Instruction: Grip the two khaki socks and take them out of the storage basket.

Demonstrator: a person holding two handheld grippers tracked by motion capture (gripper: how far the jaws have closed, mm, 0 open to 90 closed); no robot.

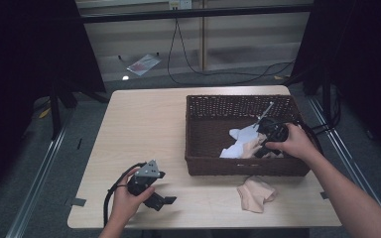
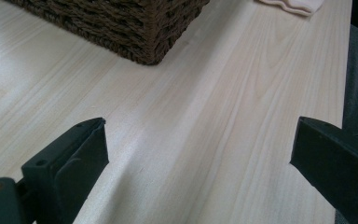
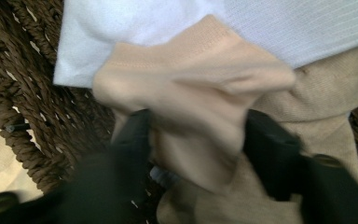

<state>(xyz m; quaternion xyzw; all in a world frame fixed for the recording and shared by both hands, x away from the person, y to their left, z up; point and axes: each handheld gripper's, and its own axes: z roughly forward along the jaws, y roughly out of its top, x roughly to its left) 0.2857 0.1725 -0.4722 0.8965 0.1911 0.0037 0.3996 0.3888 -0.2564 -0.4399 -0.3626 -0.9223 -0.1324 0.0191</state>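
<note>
A brown wicker basket stands on the right half of the table and holds a white cloth and a beige sock. My right gripper reaches down into it. In the right gripper view the beige sock is bunched between both black jaws of the right gripper, with the white cloth lying just behind. My left gripper rests low over the table's front left. Its jaws stand wide apart around bare wood in the left gripper view.
A second beige sock lies on the table in front of the basket, its edge at the top of the left gripper view. The basket corner is ahead of the left gripper. Dark stands flank the table; cables cross the floor behind.
</note>
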